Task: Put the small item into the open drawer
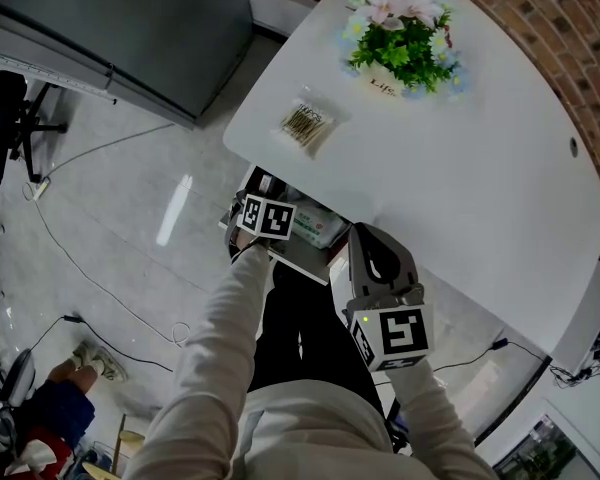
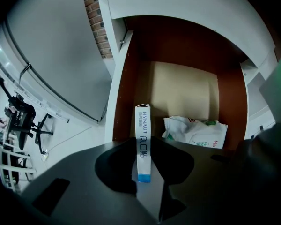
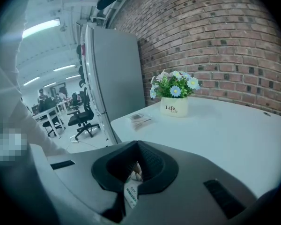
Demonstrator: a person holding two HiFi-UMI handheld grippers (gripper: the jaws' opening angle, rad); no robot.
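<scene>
A slim white box [image 2: 143, 135] with a blue end and dark print stands on edge between the jaws of my left gripper [image 2: 144, 161], which is shut on it. The box points into the open drawer [image 2: 124, 93], which has brown walls and a tan bottom. A white and green packet [image 2: 194, 132] lies in the drawer. From above, my left gripper [image 1: 268, 226] sits over the drawer [image 1: 302, 261] under the table's near edge. My right gripper [image 1: 378, 246] hangs shut beside the drawer, at the table's front edge. A sliver of white printed material shows in its jaw slit [image 3: 131, 186]; what it is I cannot tell.
The white table [image 1: 460, 168] carries a flower pot [image 1: 405, 38] and a clear packet of thin brown sticks [image 1: 307, 123]. A grey cabinet [image 1: 150, 28] stands to the left, an office chair [image 1: 10, 108] beyond it. Cables trail across the tiled floor [image 1: 130, 238].
</scene>
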